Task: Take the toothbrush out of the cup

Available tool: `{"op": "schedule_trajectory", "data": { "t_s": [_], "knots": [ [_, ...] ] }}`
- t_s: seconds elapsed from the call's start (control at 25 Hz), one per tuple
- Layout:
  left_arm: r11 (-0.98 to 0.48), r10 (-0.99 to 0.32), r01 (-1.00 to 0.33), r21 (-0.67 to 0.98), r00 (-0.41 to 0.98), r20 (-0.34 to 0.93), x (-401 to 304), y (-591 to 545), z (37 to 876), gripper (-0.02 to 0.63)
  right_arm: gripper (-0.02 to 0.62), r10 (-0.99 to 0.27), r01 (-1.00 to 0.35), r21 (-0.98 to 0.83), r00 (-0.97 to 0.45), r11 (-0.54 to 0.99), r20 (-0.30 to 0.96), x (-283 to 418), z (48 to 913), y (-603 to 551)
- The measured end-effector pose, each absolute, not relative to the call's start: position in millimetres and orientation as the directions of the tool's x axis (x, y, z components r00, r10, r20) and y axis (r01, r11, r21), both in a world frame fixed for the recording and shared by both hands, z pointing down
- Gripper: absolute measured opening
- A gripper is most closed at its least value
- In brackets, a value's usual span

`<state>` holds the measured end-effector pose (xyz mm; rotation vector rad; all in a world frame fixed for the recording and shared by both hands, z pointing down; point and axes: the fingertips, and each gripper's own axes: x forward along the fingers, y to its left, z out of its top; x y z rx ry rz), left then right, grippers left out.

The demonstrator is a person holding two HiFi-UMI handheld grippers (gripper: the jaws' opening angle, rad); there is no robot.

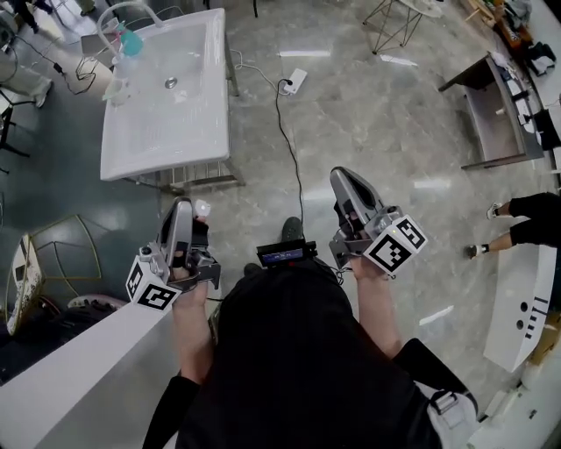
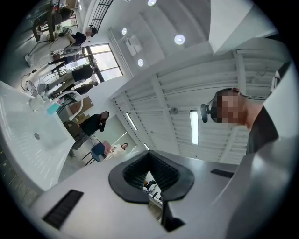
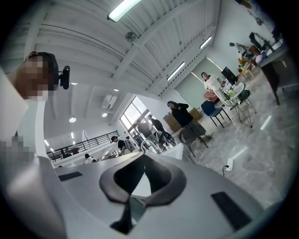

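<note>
left gripper (image 1: 181,205) (image 2: 150,176): held in the person's left hand close to the body, over the floor (image 1: 368,123). jaws closed together, dark pads meeting, nothing between them. marker cube at its near end.

right gripper (image 1: 344,176) (image 3: 140,179): held in the right hand, level with the left one and beside it. jaws closed tight, nothing gripped. marker cube at its near end.

sink (image 1: 166,96) (image 2: 23,126): white, on a metal frame, at the upper left of the head view, well apart from both grippers. drain in the basin.

faucet (image 1: 123,10) (image 2: 71,96): curved, at the sink's far edge.

cup (image 1: 131,41) (image 2: 53,108): teal, on the sink's far left corner just beside the faucet. well apart from both grippers.

toothbrush: too small to make out at the cup in any view.

power strip (image 1: 295,81): white, on the floor just right of the sink, a black cable running from it toward the person.

counter (image 1: 70,368): white, at the lower left, beside the person's left arm.

table (image 1: 491,114): dark, at the right edge, cluttered along its far side.

bystander (image 1: 521,219): legs only, on the floor at the right.

other people (image 2: 96,122) (image 3: 180,112): standing and seated in the background of both gripper views.
</note>
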<state>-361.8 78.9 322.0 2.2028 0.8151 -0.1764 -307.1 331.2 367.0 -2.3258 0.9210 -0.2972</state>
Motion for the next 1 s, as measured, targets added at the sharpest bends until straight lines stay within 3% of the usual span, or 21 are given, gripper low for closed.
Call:
{"op": "schedule_trajectory", "data": {
  "t_s": [0.52, 1.0],
  "knots": [
    [-0.505, 0.603, 0.639, 0.581, 0.742, -0.292, -291, 171, 320, 0.008, 0.006, -0.623, -0.524, -0.653, 0.776, -0.547, -0.100, -258, 378, 417],
    [-0.419, 0.651, 0.667, 0.616, 0.694, -0.308, -198, 220, 335, 0.006, 0.006, -0.607, -0.501, -0.634, 0.792, -0.588, -0.063, -198, 380, 449]
  ]
}}
